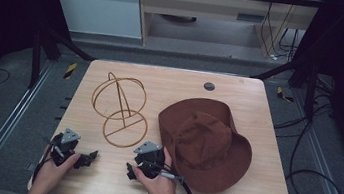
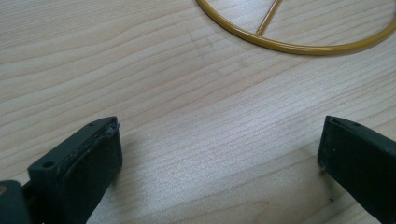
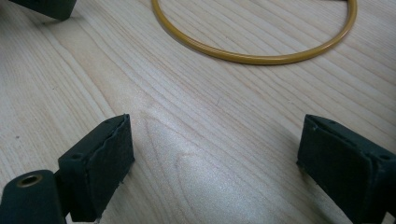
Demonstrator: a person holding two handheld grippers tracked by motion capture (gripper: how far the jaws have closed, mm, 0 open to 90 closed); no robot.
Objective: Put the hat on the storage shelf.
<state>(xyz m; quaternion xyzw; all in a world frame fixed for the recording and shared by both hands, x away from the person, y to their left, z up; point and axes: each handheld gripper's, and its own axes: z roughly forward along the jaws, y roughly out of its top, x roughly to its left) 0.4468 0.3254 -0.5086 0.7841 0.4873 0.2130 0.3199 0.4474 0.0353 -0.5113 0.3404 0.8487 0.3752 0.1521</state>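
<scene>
High view shows the brown hat [image 1: 206, 144]; gripper views catch the wire stand's ring [image 2: 299, 45].

Both hands come in from the near edge of the table [image 1: 97, 188], each wrapped around a gripper that rests low near that edge. The left gripper [image 1: 87, 158] points toward the table's middle, jaws spread wide with nothing between them. The right gripper [image 1: 130, 168] sits just to its right, wrist angled inward, jaws equally wide apart and empty, its cable trailing back over the near edge.
</scene>
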